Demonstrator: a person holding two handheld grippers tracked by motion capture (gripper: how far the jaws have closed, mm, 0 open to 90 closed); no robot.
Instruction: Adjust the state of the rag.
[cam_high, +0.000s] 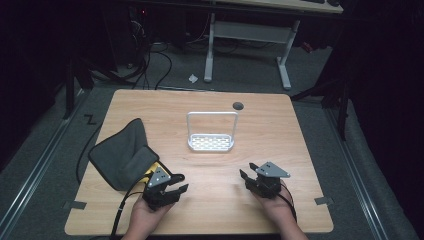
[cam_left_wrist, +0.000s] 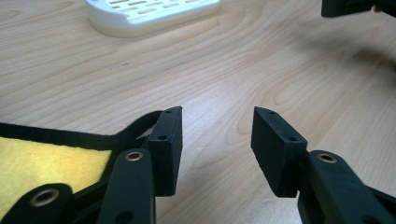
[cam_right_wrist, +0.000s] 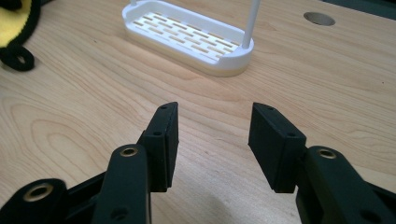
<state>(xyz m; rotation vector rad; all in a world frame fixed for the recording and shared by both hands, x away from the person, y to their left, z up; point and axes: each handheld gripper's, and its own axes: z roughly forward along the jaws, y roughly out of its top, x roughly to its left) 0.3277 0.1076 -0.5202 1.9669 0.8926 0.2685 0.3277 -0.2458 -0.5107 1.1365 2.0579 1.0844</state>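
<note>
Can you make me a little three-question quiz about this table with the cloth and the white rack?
1. True or false: the left gripper is shut on the grey and yellow cloth.
2. Which thing stands nearest the middle of the table? A) the white rack B) the cloth C) the round hole
3. Fill in: the right gripper has its jaws ____, with bare wood between them.

Key: 1. False, its jaws are open beside the cloth's edge, with nothing between them. 2. A. 3. open.
</note>
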